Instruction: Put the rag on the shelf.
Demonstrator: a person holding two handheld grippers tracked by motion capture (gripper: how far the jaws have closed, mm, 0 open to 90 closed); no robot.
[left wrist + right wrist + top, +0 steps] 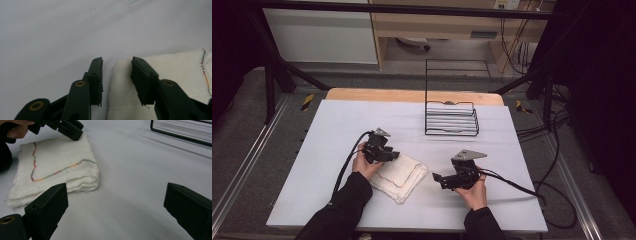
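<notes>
Two black grippers work over a table draped in a smooth white sheet (337,150), seen from the high view. The left gripper (393,155) sits at the far left corner of a folded white cloth (404,175), which lies flat near the middle of the table, toward the person's edge. The right gripper (435,178) rests just right of the cloth, apart from it, jaws pointing toward it. Farther back stands a black wire rack (451,118), a low basket of thin parallel bars with a tall open wire frame behind; nothing lies in it.

From the left gripper view, the left gripper (117,62) has its jaws narrowly parted with the rounded folded corner of the cloth (175,75) between them; one jaw is over the bare sheet (50,37), the other over the cloth. The weave is coarse, gauze-like, with a multicoloured stitched line.

From the right gripper view, the right gripper (116,200) has its jaws spread wide over bare sheet (130,170), holding nothing. The cloth (57,167) shows as a soft stack of several layers, its rainbow stitching running in a bent line. The left gripper (75,133) touches its far corner, and a corner of the rack (175,133) shows beyond.
</notes>
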